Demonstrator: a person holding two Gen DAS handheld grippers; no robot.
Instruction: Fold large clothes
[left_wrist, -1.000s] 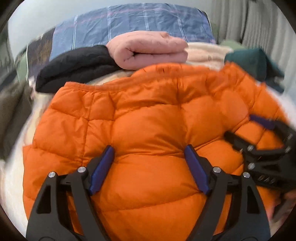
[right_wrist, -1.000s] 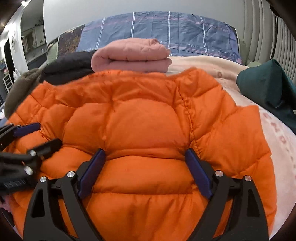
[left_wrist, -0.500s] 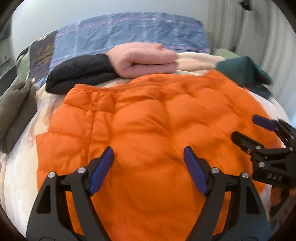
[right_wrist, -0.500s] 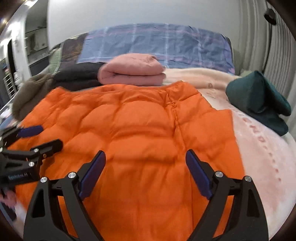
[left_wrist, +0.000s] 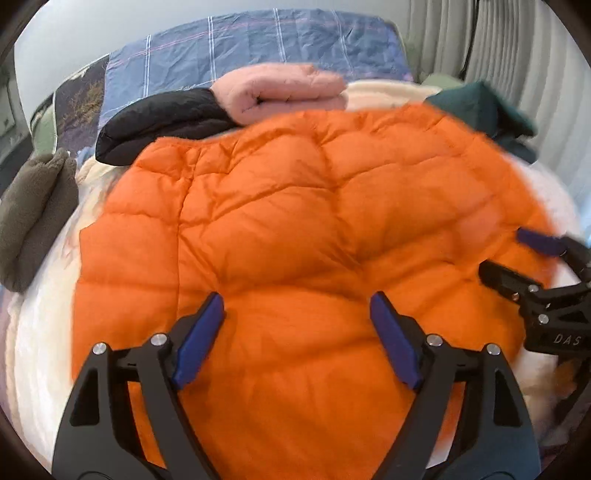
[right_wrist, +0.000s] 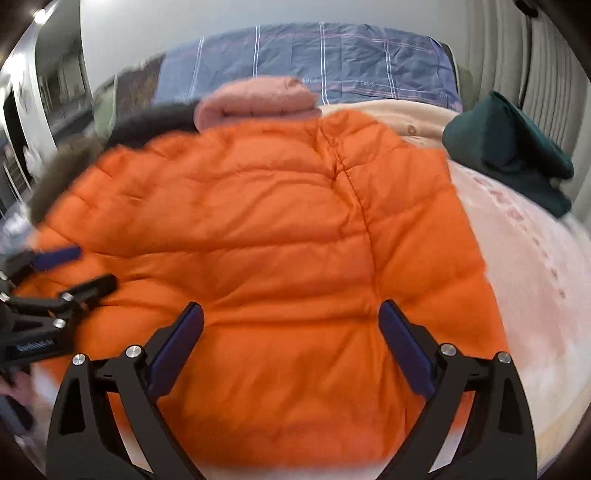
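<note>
While an orange puffer jacket (left_wrist: 295, 229) lies spread flat across the middle of a bed, two hand-held grippers hover over its near part; from the left, a grey-brown fleece garment (left_wrist: 33, 218) sits at the bed's left edge, and beside it, further back, a black puffy garment (left_wrist: 162, 122) lies just beyond the jacket's far left corner; next to that, a folded pink garment (left_wrist: 280, 90) rests against the jacket's far edge, in front of a blue checked pillow (left_wrist: 258, 44); a cream blanket (right_wrist: 535, 258) covers the bed and shows bare to the right of the jacket; a dark green folded garment (right_wrist: 506, 147) sits at the far right, near pale curtains (right_wrist: 546, 70); the left gripper (left_wrist: 297, 314) has its blue-padded fingers spread wide apart above the quilted orange fabric, gripping nothing; the right gripper (right_wrist: 291, 325) is likewise spread wide over the jacket's right half, holding nothing; whether either touches the fabric cannot be told; each gripper shows at the edge of the other's view, jaws apart, over the jacket
</note>
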